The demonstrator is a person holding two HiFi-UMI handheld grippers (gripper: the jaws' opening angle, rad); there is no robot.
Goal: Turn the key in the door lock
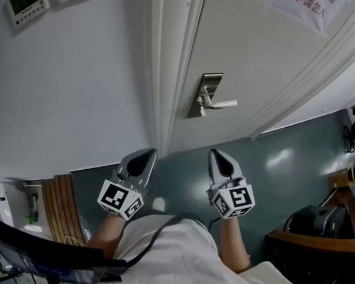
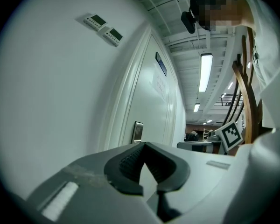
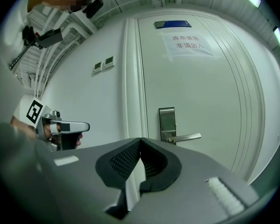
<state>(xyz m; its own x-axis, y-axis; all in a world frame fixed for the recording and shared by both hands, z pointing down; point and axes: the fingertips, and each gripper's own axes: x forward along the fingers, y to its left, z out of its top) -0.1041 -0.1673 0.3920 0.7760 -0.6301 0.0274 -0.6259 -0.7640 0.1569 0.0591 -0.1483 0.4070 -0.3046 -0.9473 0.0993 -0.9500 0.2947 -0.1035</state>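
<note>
The fingers of the left gripper (image 1: 147, 157) and the right gripper (image 1: 219, 157) are pressed together with nothing between them, and both grippers hang side by side over the grey floor (image 1: 284, 158), well apart from the white door (image 1: 254, 52). At twelve o'clock from them in the head view, the steel lock plate (image 1: 210, 87) stands upright on the door with its lever handle (image 1: 223, 105) lying level and pointing to three o'clock; any key or keyhole is too small to make out. Toward one o'clock a paper notice (image 3: 186, 42), cut off at the head view's edge, reads "库房重地 非请勿入" in red in the right gripper view, while the blue plate (image 3: 172, 24) above it is unreadable.
</note>
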